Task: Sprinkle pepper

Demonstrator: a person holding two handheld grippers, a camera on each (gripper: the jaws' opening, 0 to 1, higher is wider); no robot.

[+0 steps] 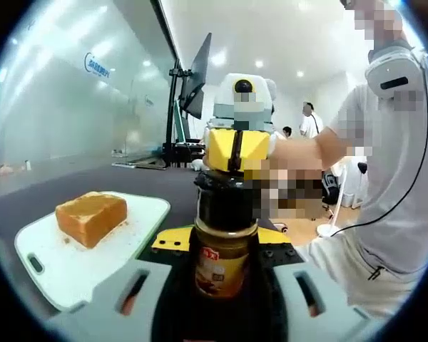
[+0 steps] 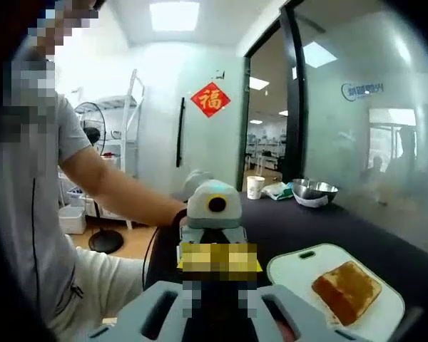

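A brown glass pepper jar [image 1: 223, 265] with a red label stands upright between the jaws of my left gripper [image 1: 223, 239], which is shut on its body. From the far side, my right gripper [image 1: 235, 151] with yellow jaws is closed on the jar's dark lid [image 1: 225, 194]. A slice of toast [image 1: 91, 216] lies on a white cutting board [image 1: 50, 263] to the left of the jar. In the right gripper view the toast [image 2: 347, 288] and board [image 2: 292, 269] lie to the right of my right gripper [image 2: 215, 303], facing the left gripper [image 2: 217, 258]; the jar there is blurred.
The board lies on a dark table [image 2: 328, 228]. A steel bowl [image 2: 314, 191] and a paper cup [image 2: 255, 187] stand at its far end by a glass wall. A monitor on a stand [image 1: 194, 78] rises behind. The person [image 1: 385, 185] stands close beside the table.
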